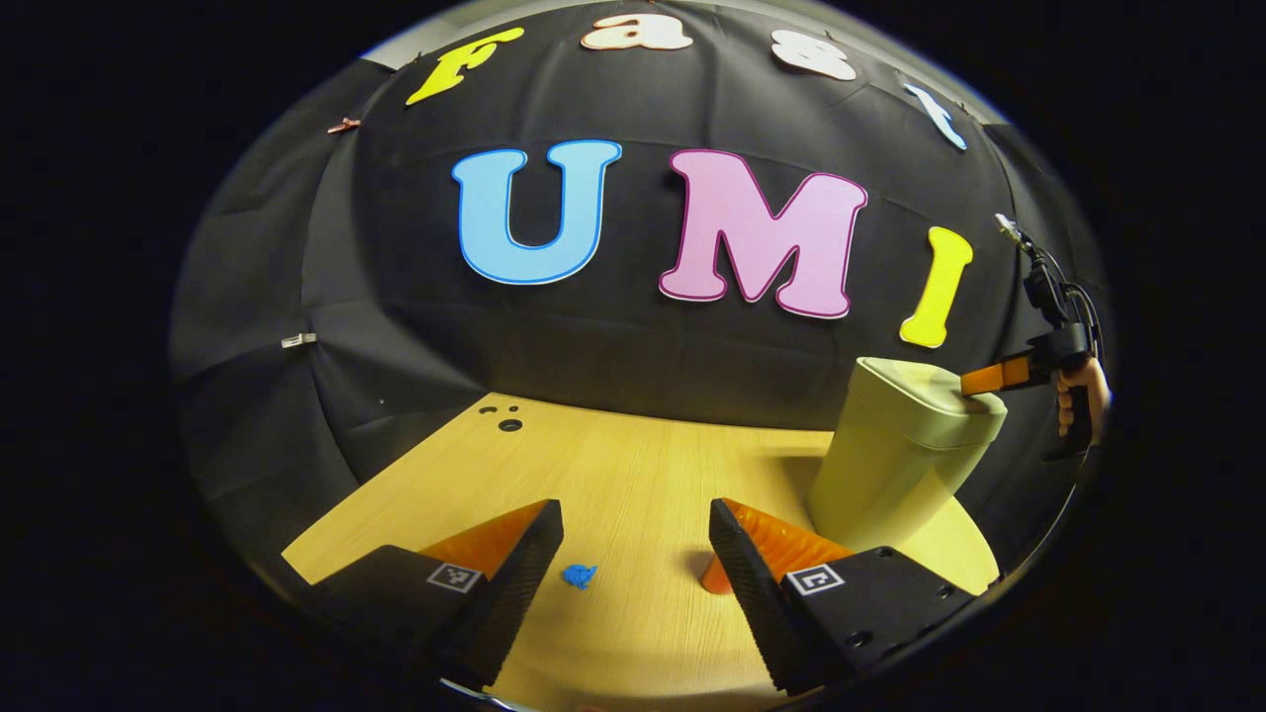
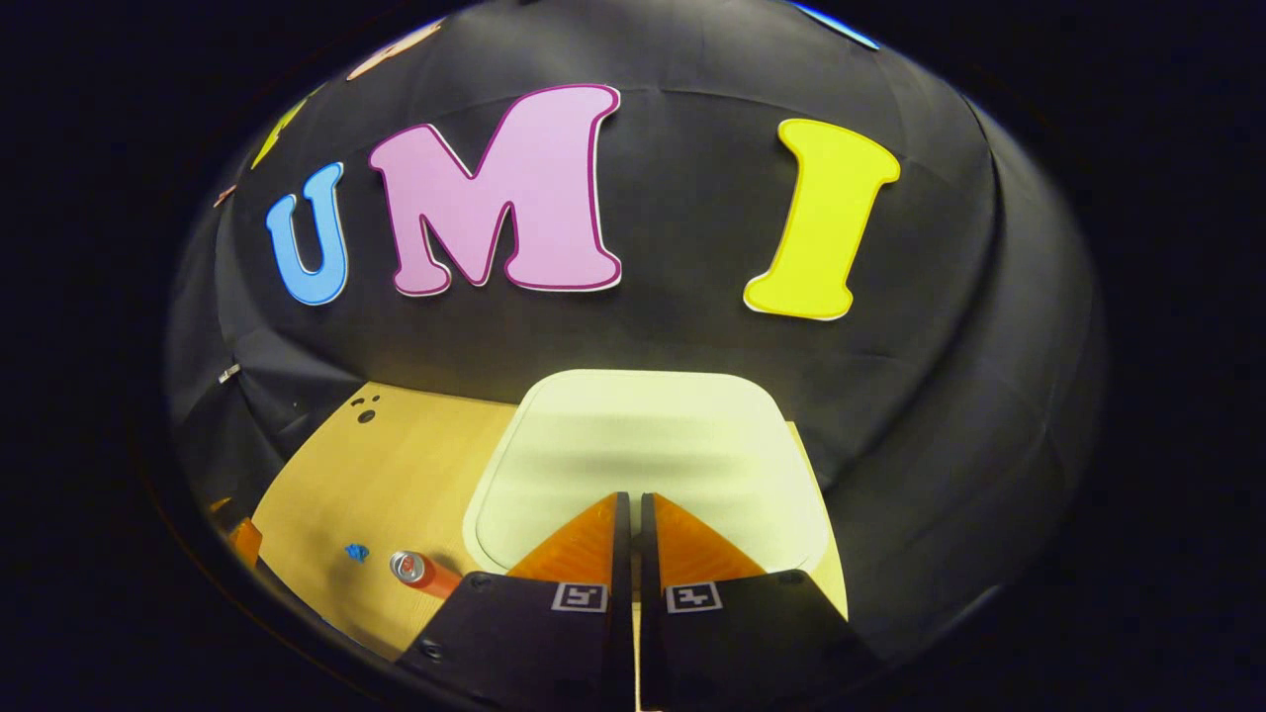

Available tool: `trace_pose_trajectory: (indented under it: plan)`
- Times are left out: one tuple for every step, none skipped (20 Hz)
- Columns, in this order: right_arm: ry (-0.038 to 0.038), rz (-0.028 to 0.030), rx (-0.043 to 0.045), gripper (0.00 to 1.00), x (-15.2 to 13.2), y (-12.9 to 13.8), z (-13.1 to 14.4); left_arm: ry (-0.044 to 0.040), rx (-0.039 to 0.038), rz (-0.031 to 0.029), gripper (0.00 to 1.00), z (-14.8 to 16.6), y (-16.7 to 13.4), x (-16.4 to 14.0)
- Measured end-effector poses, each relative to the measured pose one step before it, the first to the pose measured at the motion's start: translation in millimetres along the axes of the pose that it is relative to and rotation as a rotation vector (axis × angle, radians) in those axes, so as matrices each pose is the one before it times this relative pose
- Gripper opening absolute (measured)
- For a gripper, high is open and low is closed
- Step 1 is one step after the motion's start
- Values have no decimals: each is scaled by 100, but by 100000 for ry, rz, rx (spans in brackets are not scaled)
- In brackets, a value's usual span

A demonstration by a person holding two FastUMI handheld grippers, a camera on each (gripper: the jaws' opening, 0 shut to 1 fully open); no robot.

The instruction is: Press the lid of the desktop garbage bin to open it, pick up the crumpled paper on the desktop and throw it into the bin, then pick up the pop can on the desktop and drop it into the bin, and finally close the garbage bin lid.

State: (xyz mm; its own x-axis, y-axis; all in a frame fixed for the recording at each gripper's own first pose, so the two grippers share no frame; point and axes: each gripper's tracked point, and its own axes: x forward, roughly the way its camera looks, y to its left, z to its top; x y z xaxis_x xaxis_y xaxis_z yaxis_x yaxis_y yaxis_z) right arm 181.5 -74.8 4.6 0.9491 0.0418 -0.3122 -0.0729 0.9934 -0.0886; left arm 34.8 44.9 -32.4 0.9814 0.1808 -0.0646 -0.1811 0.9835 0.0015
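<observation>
- My left tongs [image 1: 635, 539] hung released, jaws wide apart, low over the pale wooden worktop [image 1: 613, 465], grasping nothing.
- Between those jaws I saw the small blue crumpled paper [image 1: 580, 576] lying on the worktop, touched by neither finger.
- The orange pop can [image 1: 714, 577] sat just beside the right-hand finger of the left tongs, mostly hidden behind it; I could not tell from there whether it stood or lay.
- In the right gripper view the pop can [image 2: 420, 571] lay on its side, silver top facing the camera, near the foot of the bin, with the blue paper [image 2: 357, 552] a little apart to its left.
- The pale green plastic desktop garbage bin [image 1: 905, 455] stood at the right end of the worktop, lid down.
- My right tongs [image 2: 634, 514] were clenched, jaws nearly touching, tips resting on the near edge of the bin's flat rounded lid [image 2: 643, 435].
- From the left gripper view, the right tongs [image 1: 974, 381] met the lid's top corner, a hand [image 1: 1078, 396] on the handle.
</observation>
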Motion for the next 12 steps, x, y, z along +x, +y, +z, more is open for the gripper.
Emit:
trace_pose_trajectory:
  plan:
    - [-446, -630, 628, 7, 116, -32, -333, 502, -36, -282, 96, -126, -41, 78]
    - [-898, -770, 227, 7, 54, -11, 16, 522, 157, -83, 96, -211, -56, 82]
    - [-1158, -904, -1123, 7, -22, 28, -175, 297, 612, 130, 96, -241, 88, 73]
    - [431, -911, -933, 7, -81, 28, -265, 120, 505, 43, 96, 20, 54, -1]
    - [-738, -680, -964, 7, 157, -26, 126, 200, 309, -302, 96, -25, -92, -7]
    - [-525, -397, -1279, 6, -286, -24, -183, 162, 124, -530, 96, 42, -76, 78]
    - [-728, 19, -1181, 10, 201, -4, 94, 349, 233, -640, 96, -165, -154, 125]
    - [-624, 160, -392, 6, -23, 18, -23, 407, 269, -357, 96, -5, -94, 79]
    - [-216, -90, 1145, 6, 77, 61, -37, 239, 177, -362, 96, -152, -60, 100]
    - [-1189, -161, 1498, 6, -57, -15, 167, -275, 333, -176, 96, 153, -16, 3]
    - [-752, -217, 1648, 6, 79, 39, 45, -950, 582, -31, 96, 280, -18, -12]
    - [-1506, -439, 1596, 6, -52, -15, 219, -1055, 654, 138, 96, 394, 31, 11]
